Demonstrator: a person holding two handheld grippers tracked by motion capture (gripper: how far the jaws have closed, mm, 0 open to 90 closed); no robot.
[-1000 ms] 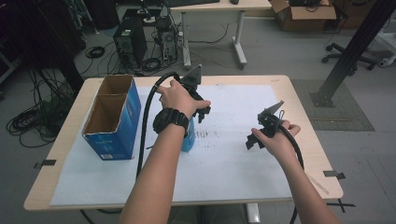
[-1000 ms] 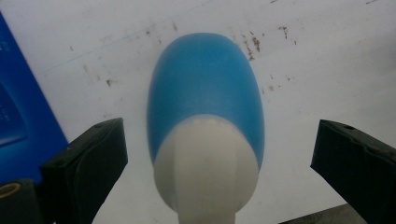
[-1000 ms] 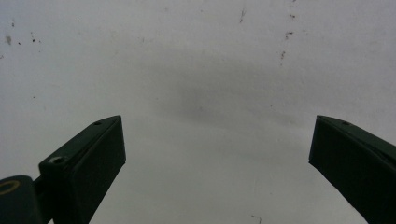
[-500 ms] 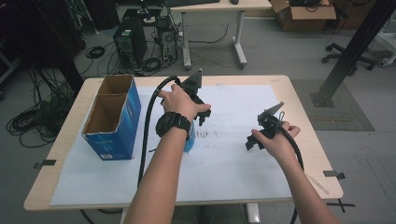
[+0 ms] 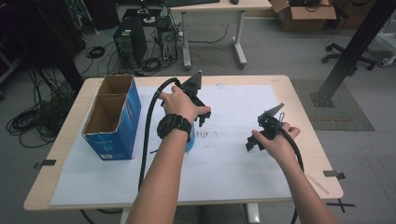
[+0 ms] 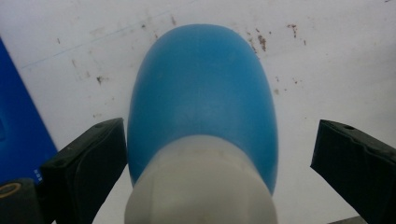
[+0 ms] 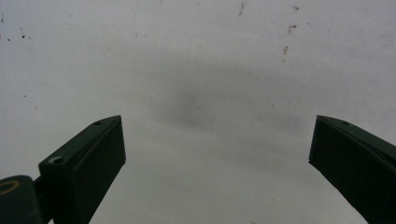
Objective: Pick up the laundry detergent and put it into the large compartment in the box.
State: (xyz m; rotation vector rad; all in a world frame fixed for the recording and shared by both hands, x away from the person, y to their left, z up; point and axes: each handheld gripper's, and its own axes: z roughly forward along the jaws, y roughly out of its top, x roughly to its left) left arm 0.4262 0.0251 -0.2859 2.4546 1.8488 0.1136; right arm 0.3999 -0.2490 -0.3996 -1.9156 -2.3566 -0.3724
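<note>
Nearest the person, the right gripper (image 5: 254, 142) hangs over the white sheet (image 5: 233, 163) that covers the wooden table (image 5: 299, 100). In the right gripper view its jaws stand wide apart with only stained paper and a soft shadow between them.

A little farther in, the left hand (image 5: 180, 105), with a black watch (image 5: 173, 125) on the wrist, holds the left gripper (image 6: 219, 154) pointing down over a blue bottle (image 6: 203, 98) with a white cap (image 6: 201, 186). In the left gripper view the jaws are spread on either side of the bottle; the left jaw sits just beside it, perhaps touching, while the right jaw is clearly apart. From above, the bottle shows as a blue patch under the wrist, near the middle of the sheet.

To the left stands an open blue cardboard box (image 5: 114, 116) with two compartments. Beyond the table, computer towers (image 5: 130, 42) and cables lie on the floor.
</note>
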